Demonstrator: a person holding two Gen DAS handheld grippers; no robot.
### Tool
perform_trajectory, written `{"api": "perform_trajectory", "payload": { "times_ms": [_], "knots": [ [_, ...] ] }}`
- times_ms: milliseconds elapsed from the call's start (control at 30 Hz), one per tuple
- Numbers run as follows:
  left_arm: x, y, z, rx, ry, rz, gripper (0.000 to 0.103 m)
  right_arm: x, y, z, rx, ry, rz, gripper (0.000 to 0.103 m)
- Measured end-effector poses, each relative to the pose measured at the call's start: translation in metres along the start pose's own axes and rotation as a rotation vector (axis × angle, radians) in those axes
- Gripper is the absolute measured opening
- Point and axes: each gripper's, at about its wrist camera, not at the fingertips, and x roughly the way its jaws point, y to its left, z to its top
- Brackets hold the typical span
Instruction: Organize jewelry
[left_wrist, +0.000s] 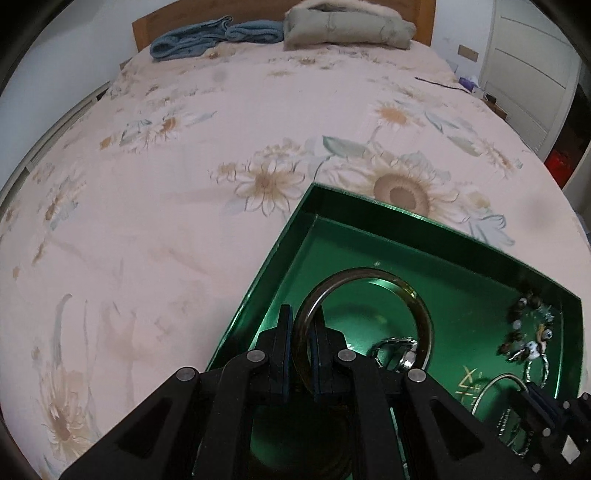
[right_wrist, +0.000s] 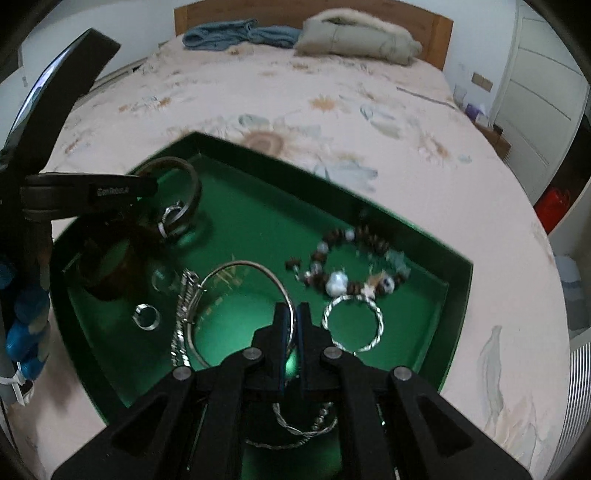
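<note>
A green tray (left_wrist: 291, 229) lies on the bed and holds the jewelry; it also shows in the right wrist view (right_wrist: 424, 229). My left gripper (left_wrist: 302, 325) is shut on a thick amber bangle (left_wrist: 369, 275), held inside the tray; the bangle also shows in the right wrist view (right_wrist: 192, 177). My right gripper (right_wrist: 291, 314) is shut on a thin silver bangle (right_wrist: 243, 264) in the tray. A beaded bracelet (right_wrist: 343, 258), a twisted silver ring bangle (right_wrist: 352, 325), a silver chain (right_wrist: 186, 306) and a small ring (right_wrist: 147, 315) lie in the tray.
The floral bedsheet (left_wrist: 184, 184) spreads around the tray. Blue cloth (left_wrist: 214, 35) and a grey folded jacket (left_wrist: 347, 26) lie at the headboard. A white door (left_wrist: 532, 74) and a red object (left_wrist: 559, 162) stand to the right.
</note>
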Motion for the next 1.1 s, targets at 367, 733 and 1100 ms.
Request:
{"api": "perform_trajectory", "payload": {
  "times_ms": [367,733,1100],
  "knots": [
    [-0.049,0.005,-0.004,0.061,-0.114,-0.068,0.044,-0.021,-0.011,-0.006,0.053,-0.032,0.039,0.026],
    [-0.201,0.044,-0.082,0.048,-0.356,-0.117,0.071,-0.149,-0.005,-0.039,0.091,-0.241,-0.001,0.036],
    [-0.332,0.077,-0.224,0.031,-0.593,-0.013,0.100,-0.279,0.043,-0.131,0.052,-0.405,-0.031,0.056]
  ]
}}
